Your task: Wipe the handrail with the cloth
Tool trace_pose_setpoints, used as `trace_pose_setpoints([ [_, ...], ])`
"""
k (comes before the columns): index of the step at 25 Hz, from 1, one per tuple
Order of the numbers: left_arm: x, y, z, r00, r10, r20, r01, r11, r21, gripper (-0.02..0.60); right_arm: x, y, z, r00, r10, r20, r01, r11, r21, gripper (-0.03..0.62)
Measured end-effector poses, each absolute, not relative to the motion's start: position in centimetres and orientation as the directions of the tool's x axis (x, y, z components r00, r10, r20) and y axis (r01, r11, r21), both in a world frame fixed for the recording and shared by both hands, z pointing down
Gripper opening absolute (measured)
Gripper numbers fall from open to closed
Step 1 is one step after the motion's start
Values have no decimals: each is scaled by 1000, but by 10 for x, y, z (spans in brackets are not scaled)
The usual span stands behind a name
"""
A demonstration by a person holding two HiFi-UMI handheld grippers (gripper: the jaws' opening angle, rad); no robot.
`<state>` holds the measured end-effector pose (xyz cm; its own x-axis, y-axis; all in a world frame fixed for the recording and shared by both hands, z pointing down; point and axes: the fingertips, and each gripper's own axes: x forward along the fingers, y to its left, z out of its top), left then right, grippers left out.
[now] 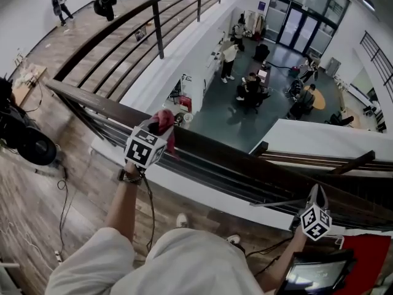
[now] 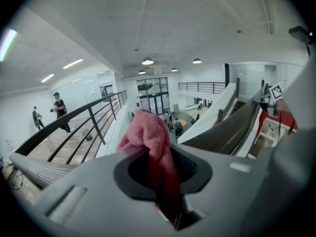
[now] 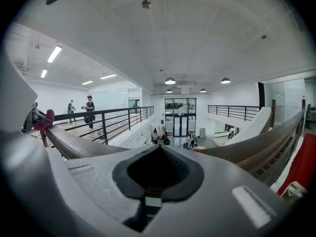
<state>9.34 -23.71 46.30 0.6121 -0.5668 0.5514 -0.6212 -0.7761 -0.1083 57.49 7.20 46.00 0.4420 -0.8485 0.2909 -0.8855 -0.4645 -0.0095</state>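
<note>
So my left gripper (image 1: 157,128) is clamped on the pink-red cloth (image 1: 163,120). In the left gripper view the cloth (image 2: 149,138) is bunched up between the jaws, with a lump of it sticking out past the tips. From the head view, that lump sits right at the top edge of the dark wooden handrail (image 1: 245,157). I honestly can't tell if it's pressed onto the wood or just above it.

My right gripper (image 1: 315,196) is well off to the right on my side of the railing, near the rail but apart from it. Its jaws are closed together with nothing between them (image 3: 147,194). From that view the handrail (image 3: 74,145) runs off to the left, and the cloth (image 3: 47,120) shows as a small red blob at the far end.

Past the rail it drops to a lower floor with a bunch of people (image 1: 249,90) around. There are black cables (image 1: 63,192) on the wood floor by my feet.
</note>
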Motion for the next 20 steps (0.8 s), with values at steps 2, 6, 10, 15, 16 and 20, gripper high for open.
trace_pose_setpoints([
  [2,80,-244,463,595,-589,547,-645,-756,-113,71,575,73,460,446,-847,290,-884,-468,-9,2],
  [6,52,-259,459,544,-663,514,-703,-695,-152,71,573,73,459,443,-850,286,-886,-464,-6,2],
  [10,23,-271,457,468,-772,429,-770,-595,-231,71,571,73,459,438,-855,278,-890,-456,-1,2],
  [15,13,-270,456,375,-872,315,-843,-463,-275,69,568,69,460,428,-858,282,-900,-433,51,2],
  [16,12,-271,457,364,-878,311,-856,-447,-260,67,567,67,459,419,-862,285,-905,-421,56,2],
  [20,26,-267,457,397,-859,323,-867,-467,-176,68,567,66,461,356,-887,296,-931,-363,32,2],
])
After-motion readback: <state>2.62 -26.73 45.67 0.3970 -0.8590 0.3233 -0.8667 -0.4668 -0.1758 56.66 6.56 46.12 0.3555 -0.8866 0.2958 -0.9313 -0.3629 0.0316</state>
